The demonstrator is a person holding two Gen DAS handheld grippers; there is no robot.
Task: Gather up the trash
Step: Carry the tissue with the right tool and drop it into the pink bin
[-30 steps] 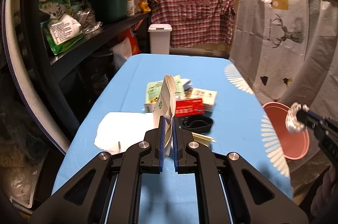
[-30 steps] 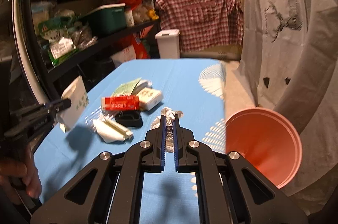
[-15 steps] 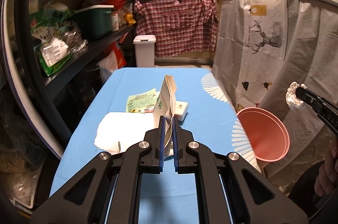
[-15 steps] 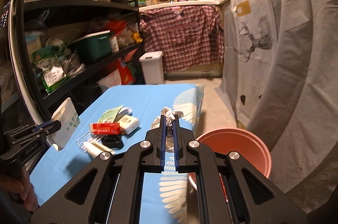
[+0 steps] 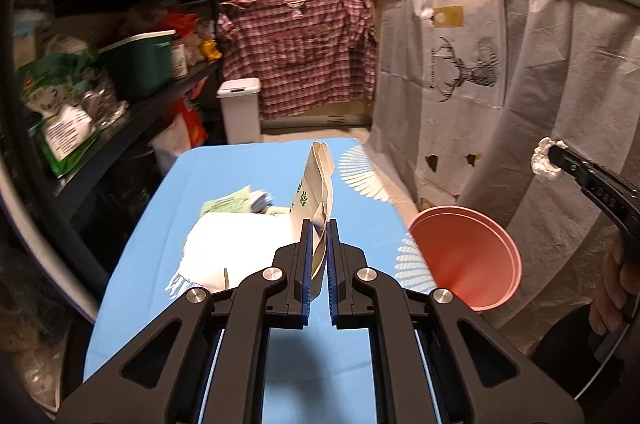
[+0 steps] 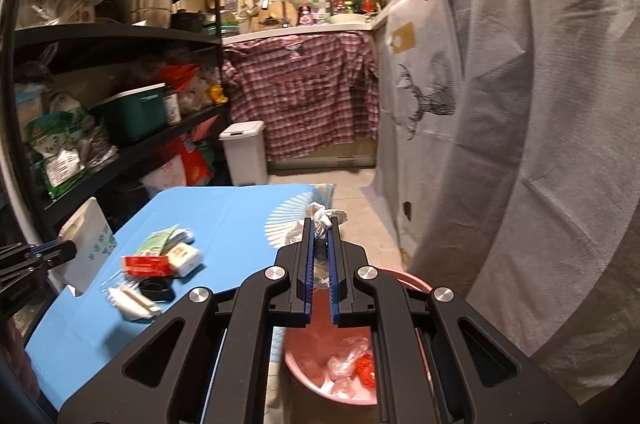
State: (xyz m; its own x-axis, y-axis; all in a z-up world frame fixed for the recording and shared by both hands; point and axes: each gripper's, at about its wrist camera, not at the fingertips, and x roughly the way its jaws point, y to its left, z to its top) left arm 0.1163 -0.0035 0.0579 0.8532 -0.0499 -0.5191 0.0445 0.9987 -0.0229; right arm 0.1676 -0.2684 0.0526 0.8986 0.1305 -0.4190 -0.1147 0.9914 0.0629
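Note:
My left gripper [image 5: 317,236] is shut on a beige paper bag with green print [image 5: 316,184], held upright above the blue table [image 5: 240,168]; it also shows in the right wrist view [image 6: 90,244]. My right gripper [image 6: 319,236] is shut on a crumpled white tissue [image 6: 320,220], held above the pink bin [image 6: 416,282]. The tissue [image 5: 545,158] and the bin [image 5: 460,256] also show in the left wrist view, the bin beside the table's right edge.
On the table lie a white paper sheet [image 5: 240,248], a green packet [image 6: 158,242], a red wrapper [image 6: 145,264], a white box [image 6: 184,256], a black piece [image 6: 157,290] and white wrappers [image 6: 130,302]. Shelves [image 5: 132,112] stand left, a draped cloth [image 5: 480,104] right.
Both grippers have risen and pulled back. My right gripper has carried the tissue rightwards from over the table to above the pink bin. The left still holds the paper bag.

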